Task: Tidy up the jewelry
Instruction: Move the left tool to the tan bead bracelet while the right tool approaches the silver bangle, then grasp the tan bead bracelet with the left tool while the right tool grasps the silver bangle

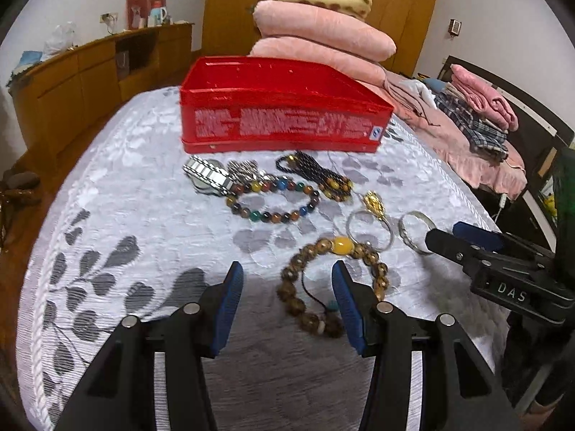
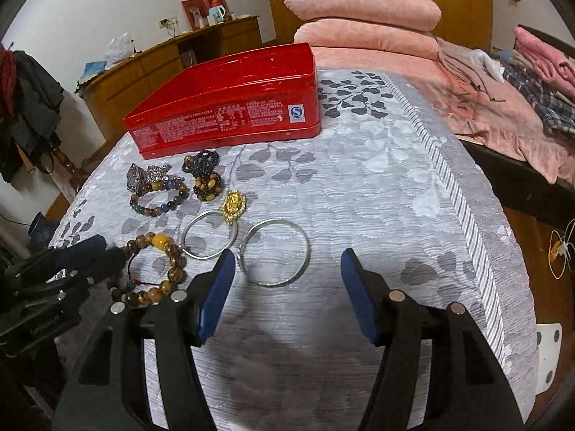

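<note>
An open red tin box [image 1: 280, 111] [image 2: 230, 107] stands on the grey leaf-patterned bed. Jewelry lies in front of it: a metal watch [image 1: 206, 176], a multicolour bead bracelet [image 1: 273, 199] [image 2: 158, 197], a dark bead string [image 1: 316, 172] [image 2: 205, 176], a gold pendant [image 1: 373, 204] [image 2: 233, 206], two silver bangles [image 2: 210, 239] [image 2: 275, 256] and a brown bead bracelet with a yellow bead [image 1: 334, 283] [image 2: 154, 269]. My left gripper [image 1: 287, 269] is open, its right finger over the brown bracelet. My right gripper [image 2: 287, 258] is open around the right bangle.
Folded pink blankets [image 1: 323, 36] are stacked behind the box. Piled clothes [image 1: 478, 118] lie at the right. A wooden cabinet [image 1: 90, 72] stands along the left wall. The bed edge [image 2: 478, 237] drops off to the right.
</note>
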Demonstrator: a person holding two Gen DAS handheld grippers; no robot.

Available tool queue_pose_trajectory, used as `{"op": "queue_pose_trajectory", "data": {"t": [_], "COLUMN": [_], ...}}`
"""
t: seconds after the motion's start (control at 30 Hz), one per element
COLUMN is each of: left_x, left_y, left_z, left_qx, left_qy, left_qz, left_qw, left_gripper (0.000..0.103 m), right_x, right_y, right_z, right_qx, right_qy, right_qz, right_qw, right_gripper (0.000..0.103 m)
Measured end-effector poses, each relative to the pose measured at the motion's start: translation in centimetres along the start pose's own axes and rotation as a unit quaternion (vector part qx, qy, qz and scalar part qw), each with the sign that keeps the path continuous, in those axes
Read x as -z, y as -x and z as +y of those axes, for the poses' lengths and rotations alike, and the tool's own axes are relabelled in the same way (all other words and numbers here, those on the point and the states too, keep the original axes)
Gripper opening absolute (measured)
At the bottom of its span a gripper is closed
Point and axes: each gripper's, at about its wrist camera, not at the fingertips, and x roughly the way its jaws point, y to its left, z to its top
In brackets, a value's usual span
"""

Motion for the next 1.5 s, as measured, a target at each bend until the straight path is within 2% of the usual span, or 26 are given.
{"op": "queue_pose_trajectory", "data": {"t": [0.1, 0.2, 0.27, 0.33, 0.4, 0.53, 0.67, 0.7, 0.77, 0.83, 0.9, 0.93, 0.97, 1.0, 1.23, 1.5], "left_x": [0.2, 0.3, 0.3, 0.2, 0.1, -0.2, -0.2, -0.2, -0.3, -0.3, -0.3, -0.3, -0.3, -0.3, -0.4, -2.0], "left_y": [-0.7, -0.8, -0.8, -0.9, -0.9, -0.4, -0.6, -0.6, -0.7, -0.9, -1.0, -1.0, -1.0, -1.0, -0.1, 2.1], "left_z": [-0.1, -0.2, 0.1, 0.7, 1.5, 2.9, 3.2, 3.0, 2.7, 2.3, 2.0, 2.0, 2.1, 2.2, 2.4, 1.5], "left_qx": [-0.001, -0.010, -0.010, 0.005, 0.015, -0.022, -0.021, -0.025, -0.021, -0.025, -0.027, -0.027, -0.028, -0.024, 0.000, 0.017], "left_qy": [-0.001, -0.005, 0.000, 0.017, 0.035, 0.049, 0.054, 0.049, 0.042, 0.032, 0.025, 0.025, 0.028, 0.031, 0.042, 0.037], "left_qz": [0.009, 0.005, 0.005, 0.005, 0.004, -0.011, -0.003, -0.002, -0.002, -0.004, -0.004, -0.005, -0.004, -0.005, -0.017, -0.058], "left_qw": [1.0000, 0.9999, 0.9999, 0.9998, 0.9993, 0.9985, 0.9983, 0.9985, 0.9989, 0.9992, 0.9993, 0.9993, 0.9992, 0.9992, 0.9990, 0.9975], "left_gripper": [0.049, 0.035, 0.016, 0.011, 0.011, 0.011, 0.012, 0.013, 0.023, 0.024, 0.024, 0.016, 0.011, 0.011, 0.011, 0.011], "right_x": [0.1, 0.1, 0.1, 0.1, 0.1, 0.0, 0.0, -0.1, -0.2, -0.3, -0.3, -0.3, -0.3, -0.3, -0.4, -1.6], "right_y": [0.0, -0.1, -0.3, -0.5, -0.7, -0.9, -1.3, -1.4, -1.5, -1.7, -1.9, -2.0, -2.0, -2.0, -1.3, 0.6], "right_z": [0.0, 0.1, 0.2, 0.3, 0.4, 0.6, 1.0, 1.0, 1.1, 1.2, 1.4, 1.6, 1.8, 1.9, 1.9, 2.1], "right_qx": [0.000, 0.000, 0.000, -0.001, 0.000, -0.001, 0.002, 0.004, 0.005, 0.007, 0.014, 0.021, 0.030, 0.031, 0.029, 0.024], "right_qy": [-0.001, 0.001, 0.002, 0.002, 0.004, 0.010, 0.019, 0.019, 0.020, 0.024, 0.031, 0.038, 0.044, 0.046, 0.044, 0.045], "right_qz": [0.001, 0.002, 0.004, 0.006, 0.009, 0.013, 0.019, 0.020, 0.023, 0.026, 0.028, 0.028, 0.027, 0.027, 0.019, -0.007], "right_qw": [1.000, 1.000, 1.000, 1.000, 1.000, 1.000, 1.000, 1.000, 1.000, 0.999, 0.999, 0.999, 0.998, 0.998, 0.998, 0.999], "right_gripper": [0.060, 0.060, 0.060, 0.061, 0.061, 0.063, 0.064, 0.064, 0.064, 0.066, 0.061, 0.054, 0.052, 0.048, 0.047, 0.047]}}
